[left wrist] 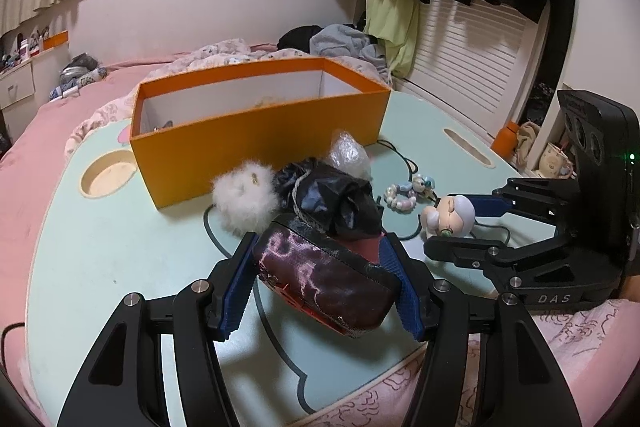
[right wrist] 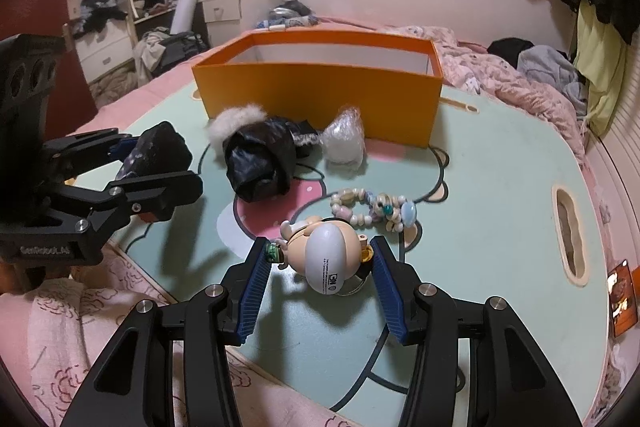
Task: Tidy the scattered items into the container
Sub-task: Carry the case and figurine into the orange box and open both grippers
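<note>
The left claw [left wrist: 326,281] is clenched on a dark maroon pouch [left wrist: 326,279] with pale pink streaks, both blue pads pressed against its ends. The pouch's long axis runs across the claw from pad to pad, tilted so its left end sits higher and farther away in the left wrist view; it is lifted off the pale green worktop [left wrist: 120,267], casting a shadow below.

The right claw [right wrist: 320,267] grasps a small doll figure [right wrist: 326,259] with a grey-white head: its pads touch a green piece on one side and a gold piece on the other. The figure lies with its head toward the camera and its feet pointing away toward the orange box [right wrist: 320,91].

The box stands open at the far side of the worktop, long side facing the claws. Before it lie a white fluffy ball [left wrist: 244,201], a crumpled black bag [left wrist: 332,201] and a clear plastic wad [left wrist: 348,153]. A beaded bracelet [right wrist: 372,211] rests just beyond the figure.
</note>
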{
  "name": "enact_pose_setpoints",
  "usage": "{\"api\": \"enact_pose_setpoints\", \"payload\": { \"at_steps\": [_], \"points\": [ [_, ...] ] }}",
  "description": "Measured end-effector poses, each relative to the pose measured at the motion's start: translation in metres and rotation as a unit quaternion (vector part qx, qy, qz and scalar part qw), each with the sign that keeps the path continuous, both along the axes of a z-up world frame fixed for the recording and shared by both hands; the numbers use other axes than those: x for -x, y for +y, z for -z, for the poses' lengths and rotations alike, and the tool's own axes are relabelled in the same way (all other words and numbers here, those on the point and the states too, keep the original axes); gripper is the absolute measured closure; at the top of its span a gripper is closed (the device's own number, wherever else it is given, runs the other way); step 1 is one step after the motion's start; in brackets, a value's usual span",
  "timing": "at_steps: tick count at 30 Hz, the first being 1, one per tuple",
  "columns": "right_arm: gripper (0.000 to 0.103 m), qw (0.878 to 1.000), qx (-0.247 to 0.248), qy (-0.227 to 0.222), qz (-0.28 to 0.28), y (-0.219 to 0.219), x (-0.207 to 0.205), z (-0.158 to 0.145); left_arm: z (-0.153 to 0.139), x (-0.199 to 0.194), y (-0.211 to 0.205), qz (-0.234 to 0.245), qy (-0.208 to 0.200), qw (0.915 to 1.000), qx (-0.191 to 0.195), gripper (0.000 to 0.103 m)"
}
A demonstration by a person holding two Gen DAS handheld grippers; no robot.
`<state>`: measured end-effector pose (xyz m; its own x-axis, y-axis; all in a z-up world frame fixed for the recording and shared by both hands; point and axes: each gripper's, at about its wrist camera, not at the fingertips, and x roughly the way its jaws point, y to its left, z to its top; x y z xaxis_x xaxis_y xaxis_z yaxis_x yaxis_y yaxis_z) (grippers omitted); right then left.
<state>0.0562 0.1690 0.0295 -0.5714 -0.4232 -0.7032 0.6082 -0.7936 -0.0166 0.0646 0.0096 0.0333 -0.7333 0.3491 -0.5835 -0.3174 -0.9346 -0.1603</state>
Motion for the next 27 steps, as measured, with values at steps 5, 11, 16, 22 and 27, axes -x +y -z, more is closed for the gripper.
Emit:
{"api": "enact_pose_setpoints", "payload": {
  "at_steps": [5,11,16,22,27],
  "points": [
    [0.053,0.999,0.025,0.021,0.002,-0.001,0.008,-0.022,-0.021,0.016,-0.011,-0.006,0.017,0.9997,-0.014,0.041],
    [0.053,0.996,0.075,0.043,-0.006,-0.014,0.043,-0.068,-0.062,0.063,-0.032,-0.025,0.04,0.9986,-0.024,0.041],
    [0.053,0.993,0.103,0.056,0.003,-0.035,0.095,-0.091,-0.073,0.116,-0.042,-0.053,0.034,0.998,-0.004,0.041],
    [0.053,0.995,0.092,0.017,0.031,-0.054,0.155,-0.064,-0.051,0.168,-0.046,-0.072,-0.014,0.9972,0.012,0.041],
    [0.053,0.995,0.086,0.002,0.046,-0.055,0.175,-0.049,-0.032,0.185,-0.042,-0.087,-0.048,0.9949,0.014,0.041]
  ]
}}
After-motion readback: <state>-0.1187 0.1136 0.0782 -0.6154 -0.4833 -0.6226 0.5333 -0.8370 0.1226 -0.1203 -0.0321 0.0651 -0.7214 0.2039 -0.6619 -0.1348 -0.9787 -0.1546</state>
